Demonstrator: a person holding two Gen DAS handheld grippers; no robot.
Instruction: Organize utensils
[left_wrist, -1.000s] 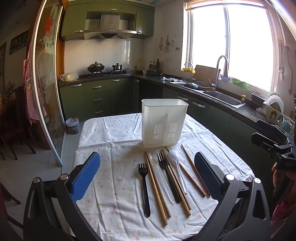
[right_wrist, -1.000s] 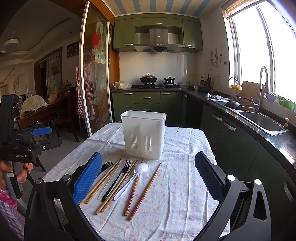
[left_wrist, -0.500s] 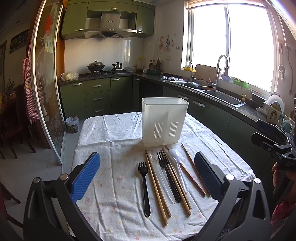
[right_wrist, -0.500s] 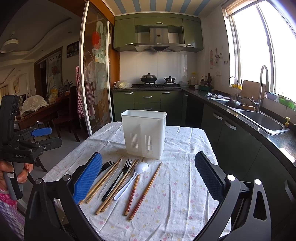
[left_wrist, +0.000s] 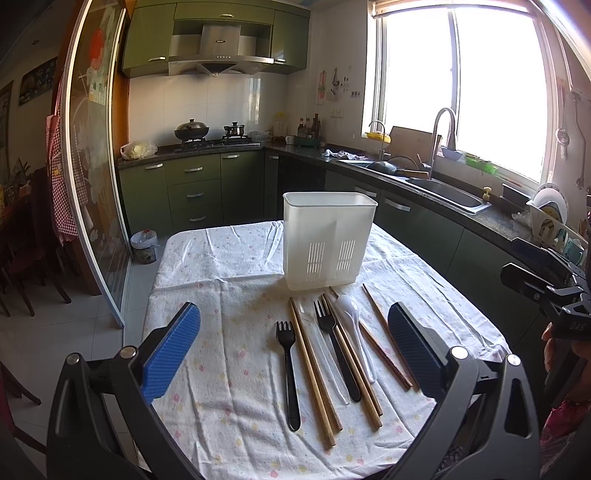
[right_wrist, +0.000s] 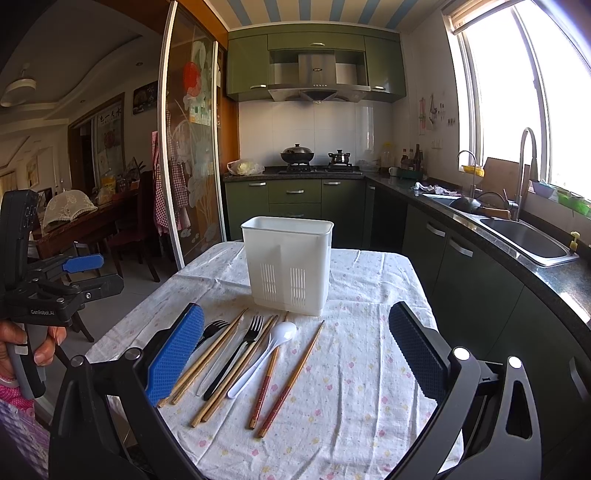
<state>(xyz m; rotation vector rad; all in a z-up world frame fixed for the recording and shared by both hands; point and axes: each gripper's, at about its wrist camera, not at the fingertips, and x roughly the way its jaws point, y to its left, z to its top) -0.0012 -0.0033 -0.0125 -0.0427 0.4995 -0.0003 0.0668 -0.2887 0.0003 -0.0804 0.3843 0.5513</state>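
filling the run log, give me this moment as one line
phase: pre-grasp | left claw: open, empty | right claw: open, empty | utensils: flat on tablecloth | caddy: upright behind them

My left gripper (left_wrist: 293, 349) hovers above the near edge of the bench (left_wrist: 229, 417), jaws spread wide and holding nothing. My right gripper (right_wrist: 295, 349) hovers beside it, level, jaws equally wide and bare.

The bench is covered by a matt, wrinkled floral cloth (left_wrist: 229, 369). A translucent white plastic slotted holder (left_wrist: 328, 240) looks smooth. Two glossy black plastic forks (left_wrist: 288, 369), a shiny white plastic spoon (left_wrist: 354, 332) and what appear to be wooden chopsticks (left_wrist: 314, 376) are seen. Textured blue rubbery pads (right_wrist: 173, 354) face the fingers.
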